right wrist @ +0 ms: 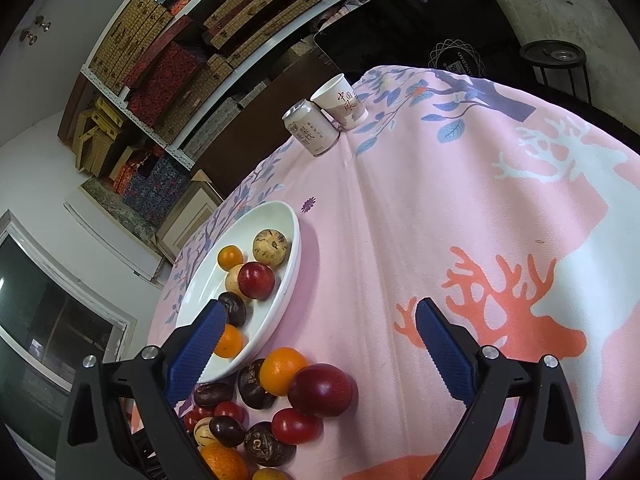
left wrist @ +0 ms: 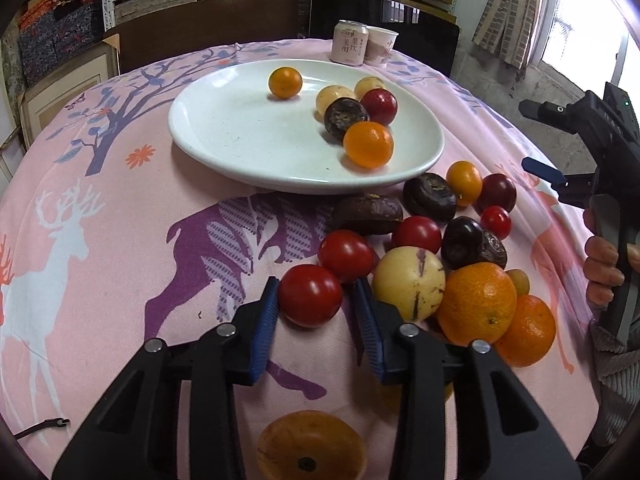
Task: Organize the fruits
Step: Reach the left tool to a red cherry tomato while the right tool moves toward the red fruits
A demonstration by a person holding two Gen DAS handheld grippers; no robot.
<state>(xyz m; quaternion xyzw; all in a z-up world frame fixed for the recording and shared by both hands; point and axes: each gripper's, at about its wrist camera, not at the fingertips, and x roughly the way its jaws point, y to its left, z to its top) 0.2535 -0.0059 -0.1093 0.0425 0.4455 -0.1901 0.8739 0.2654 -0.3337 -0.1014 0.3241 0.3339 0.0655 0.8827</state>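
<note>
A white plate holds several fruits, among them an orange one and a dark round one. A pile of loose fruit lies on the cloth in front of it: red tomatoes, dark fruits, a pale yellow melon and oranges. My left gripper is low over the cloth, its blue pads on either side of a red tomato with small gaps. My right gripper is open and empty above the cloth, right of the plate and above the pile. It also shows in the left wrist view.
A drink can and a paper cup stand at the table's far edge. An orange-brown fruit lies under my left gripper. The pink deer-print cloth covers the table. Shelves with boxes stand behind.
</note>
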